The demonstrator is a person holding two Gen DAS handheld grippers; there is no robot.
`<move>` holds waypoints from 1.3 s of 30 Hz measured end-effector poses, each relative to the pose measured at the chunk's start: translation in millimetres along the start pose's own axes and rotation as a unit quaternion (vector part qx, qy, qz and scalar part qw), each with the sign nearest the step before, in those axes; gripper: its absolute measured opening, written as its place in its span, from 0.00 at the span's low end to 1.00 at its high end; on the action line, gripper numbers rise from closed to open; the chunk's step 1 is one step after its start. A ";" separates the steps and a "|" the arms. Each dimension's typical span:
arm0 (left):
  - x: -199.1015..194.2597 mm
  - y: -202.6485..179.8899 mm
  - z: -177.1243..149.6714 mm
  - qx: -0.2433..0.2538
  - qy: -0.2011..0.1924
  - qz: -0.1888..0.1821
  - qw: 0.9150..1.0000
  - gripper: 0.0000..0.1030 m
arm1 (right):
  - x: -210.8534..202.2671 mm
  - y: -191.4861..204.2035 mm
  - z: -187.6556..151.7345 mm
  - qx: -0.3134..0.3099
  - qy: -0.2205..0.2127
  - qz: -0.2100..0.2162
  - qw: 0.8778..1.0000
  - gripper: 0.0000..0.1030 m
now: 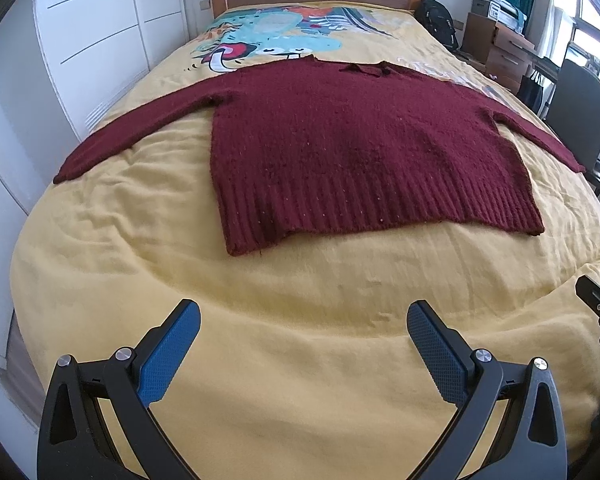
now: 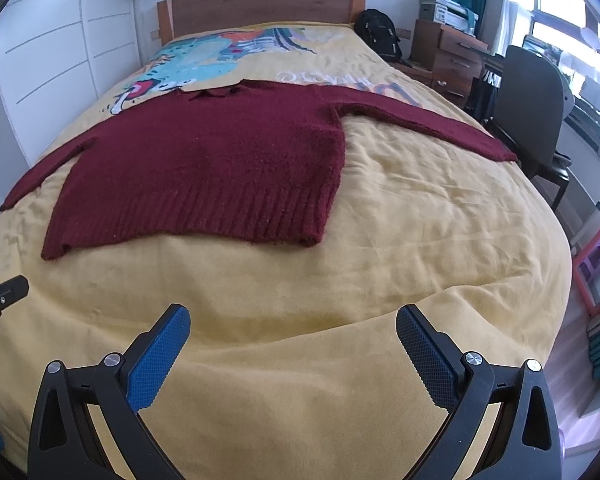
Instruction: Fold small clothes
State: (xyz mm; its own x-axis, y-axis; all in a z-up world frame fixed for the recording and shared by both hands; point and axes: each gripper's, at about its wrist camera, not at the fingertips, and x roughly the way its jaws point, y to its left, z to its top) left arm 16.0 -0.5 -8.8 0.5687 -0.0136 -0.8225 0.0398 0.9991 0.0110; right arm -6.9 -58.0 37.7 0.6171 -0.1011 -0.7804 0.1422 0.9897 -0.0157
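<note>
The maroon sweater [image 1: 340, 140] lies flat across the middle of the bed [image 1: 260, 360], both sleeves stretched toward the side edges, hem toward the foot. No fold has been made yet, so I judge all the work remains. My left tool [image 1: 304, 328] and right tool [image 2: 294, 332] both gape wide and empty near the foot edge.

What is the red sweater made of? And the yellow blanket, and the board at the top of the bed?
The sweater looks like knitted wool or yarn: fuzzy, matte, with ribbed lines along the bottom hem. The yellow blanket seems a soft woven fabric, maybe cotton or fleece; it is matte and wrinkles gently. The headboard looks like wood, brown with visible grain, though it could be a wood-look panel.
</note>
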 end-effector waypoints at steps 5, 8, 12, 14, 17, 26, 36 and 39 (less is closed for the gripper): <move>1.6 3.2 3.6 0.003 0.001 0.001 1.000 0.99 | 1.0 -1.6 2.4 0.006 0.008 -0.005 1.000 1.00; 3.7 6.8 4.5 -0.002 0.005 0.001 1.000 0.99 | 1.7 -2.2 3.8 0.007 0.013 -0.009 1.000 1.00; 7.9 10.8 5.2 -0.005 0.013 0.000 1.000 0.99 | 3.3 -2.3 5.8 0.007 0.018 -0.014 1.000 1.00; 9.1 11.7 5.5 -0.005 0.014 0.000 1.000 0.99 | 3.7 -2.5 6.7 0.007 0.020 -0.017 1.000 1.00; 11.6 12.7 6.3 -0.005 0.019 -0.003 1.000 0.99 | 4.9 -3.2 8.2 0.007 0.023 -0.020 1.000 1.00; 20.7 19.3 9.1 -0.015 0.045 -0.017 0.999 0.99 | 10.7 -7.6 10.9 0.016 0.039 -0.021 0.999 1.00; 28.7 24.5 22.6 -0.014 0.066 -0.035 0.997 0.99 | 20.8 -14.3 27.6 0.028 0.041 -0.019 0.999 1.00; 31.6 27.7 27.3 -0.017 0.073 -0.040 0.996 0.99 | 25.7 -17.0 34.2 0.033 0.042 -0.022 0.998 1.00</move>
State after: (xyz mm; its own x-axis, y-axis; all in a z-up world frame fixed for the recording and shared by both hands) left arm 57.5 25.7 -19.0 0.4397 -0.0903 -0.8936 0.0519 0.9958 -0.0751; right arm 33.0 -80.9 39.3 0.5427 -0.1335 -0.8293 0.2203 0.9754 -0.0128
